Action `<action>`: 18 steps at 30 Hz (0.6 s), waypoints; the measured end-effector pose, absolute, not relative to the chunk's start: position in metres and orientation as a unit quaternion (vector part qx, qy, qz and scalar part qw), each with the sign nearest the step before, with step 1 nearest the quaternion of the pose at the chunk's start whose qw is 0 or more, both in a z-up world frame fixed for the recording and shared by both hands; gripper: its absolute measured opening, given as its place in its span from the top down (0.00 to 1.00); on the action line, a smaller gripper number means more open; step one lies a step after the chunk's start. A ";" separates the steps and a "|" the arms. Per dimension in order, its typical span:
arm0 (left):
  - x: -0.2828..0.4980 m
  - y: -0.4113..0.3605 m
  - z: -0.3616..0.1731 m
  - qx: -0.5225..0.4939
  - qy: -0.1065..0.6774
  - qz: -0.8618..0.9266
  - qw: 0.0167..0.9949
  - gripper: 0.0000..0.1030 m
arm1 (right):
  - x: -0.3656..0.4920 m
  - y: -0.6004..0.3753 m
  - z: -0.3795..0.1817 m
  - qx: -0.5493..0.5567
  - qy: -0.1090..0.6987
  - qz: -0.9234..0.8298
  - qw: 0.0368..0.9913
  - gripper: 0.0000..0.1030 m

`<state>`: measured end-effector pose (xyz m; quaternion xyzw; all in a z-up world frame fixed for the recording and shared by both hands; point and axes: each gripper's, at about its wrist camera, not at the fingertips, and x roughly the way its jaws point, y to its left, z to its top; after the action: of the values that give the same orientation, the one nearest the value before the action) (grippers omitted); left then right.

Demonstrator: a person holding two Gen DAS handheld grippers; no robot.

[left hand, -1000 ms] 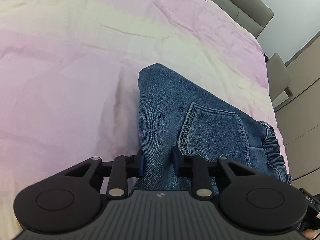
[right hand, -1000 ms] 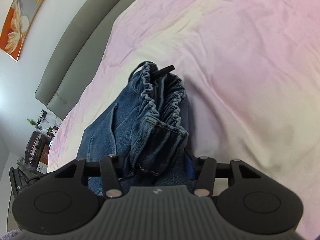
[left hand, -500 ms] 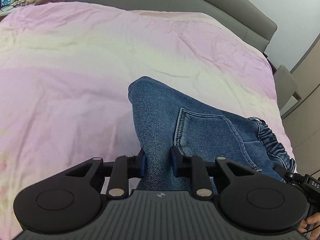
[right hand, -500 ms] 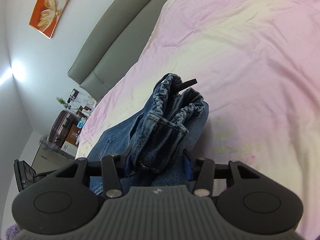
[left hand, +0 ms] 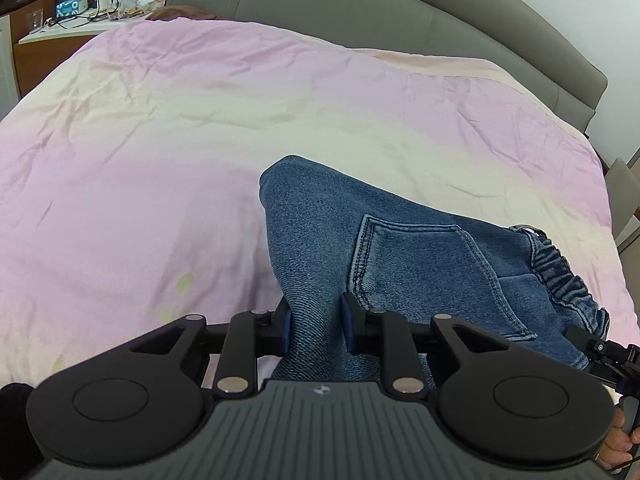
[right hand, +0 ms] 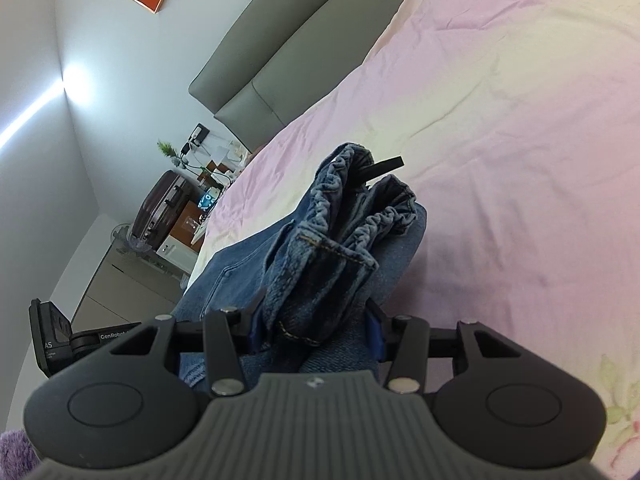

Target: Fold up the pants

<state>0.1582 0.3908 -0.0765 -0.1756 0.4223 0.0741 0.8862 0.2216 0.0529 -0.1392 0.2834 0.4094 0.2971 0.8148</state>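
Both tongs have swung across the bed (left hand: 200,168) since a second ago, and the headboard (left hand: 400,12) now fills the top of the left view. Left tongs (left hand: 316,326) are clamped on a fold of the jeans (left hand: 400,248); the denim stretches rightward from them, pocket then elastic waistband (left hand: 560,272), toward the right tongs (right hand: 316,332), clamped on the bunched waistband end. So the jeans hang between the two grips, long axis side to side, above the bed and short of the headboard. Likely next: lay them down flat.
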 end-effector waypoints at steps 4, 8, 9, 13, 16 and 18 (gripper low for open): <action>0.162 0.413 -0.111 -0.185 0.439 0.072 0.876 0.75 | 0.232 0.078 -0.163 0.267 0.426 0.286 0.816 0.57; 0.159 0.419 -0.142 -0.181 0.457 0.064 0.868 0.75 | 0.231 0.096 -0.179 0.229 0.443 0.285 0.819 0.57; 0.158 0.420 -0.147 -0.175 0.461 0.060 0.868 0.74 | 0.230 0.097 -0.185 0.220 0.454 0.281 0.816 0.57; 0.155 0.417 -0.153 -0.158 0.462 0.051 0.871 0.74 | 0.229 0.101 -0.210 0.210 0.482 0.257 0.811 0.56; 0.161 0.412 -0.157 -0.133 0.467 0.056 0.873 0.73 | 0.228 0.106 -0.218 0.200 0.487 0.248 0.813 0.56; 0.164 0.408 -0.161 -0.126 0.470 0.064 0.871 0.72 | 0.233 0.113 -0.220 0.191 0.491 0.241 0.815 0.56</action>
<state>0.1639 0.4079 -0.1611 -0.1257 0.4698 0.0641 0.8714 0.2328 0.1125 -0.2202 0.1915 0.4908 0.2413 0.8150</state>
